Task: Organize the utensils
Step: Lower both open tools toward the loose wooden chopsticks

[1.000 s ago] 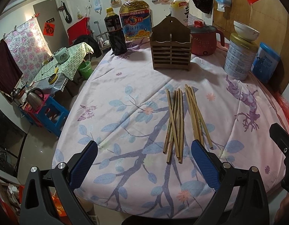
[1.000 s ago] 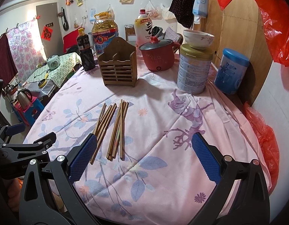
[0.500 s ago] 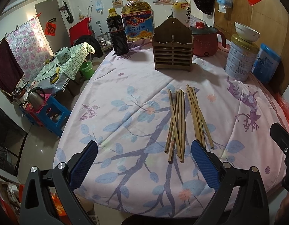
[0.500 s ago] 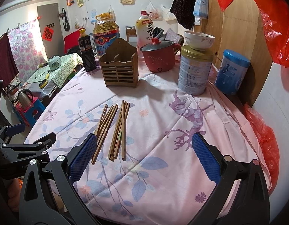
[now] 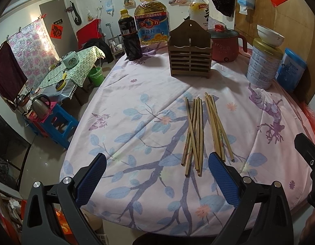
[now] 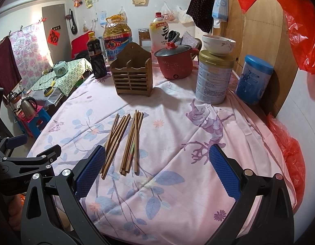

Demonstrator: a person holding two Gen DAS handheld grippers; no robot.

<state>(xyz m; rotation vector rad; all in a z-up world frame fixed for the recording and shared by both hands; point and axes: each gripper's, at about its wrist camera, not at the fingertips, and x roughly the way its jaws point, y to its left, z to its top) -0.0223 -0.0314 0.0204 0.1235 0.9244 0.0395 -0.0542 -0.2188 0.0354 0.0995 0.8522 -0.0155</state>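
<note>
Several wooden chopsticks [image 5: 202,130] lie in two loose bundles on the floral tablecloth [image 5: 137,122]; they also show in the right wrist view [image 6: 124,140]. A brown wooden slatted utensil holder [image 5: 190,53] stands upright and empty behind them, also seen in the right wrist view [image 6: 134,74]. My left gripper [image 5: 156,175] is open and empty, above the table's near edge just short of the chopstick ends. My right gripper [image 6: 157,171] is open and empty, close to the near ends of the chopsticks.
At the back stand a dark sauce bottle [image 5: 130,38], a big oil jug [image 5: 152,20], a red electric pot [image 5: 226,45], a tin can with a bowl on top [image 5: 263,65] and a blue canister [image 5: 291,69]. A wooden board [image 6: 259,40] bounds the right side.
Both grippers have moved slightly forward toward the chopsticks. Both stay open. Nothing on the table has moved.
</note>
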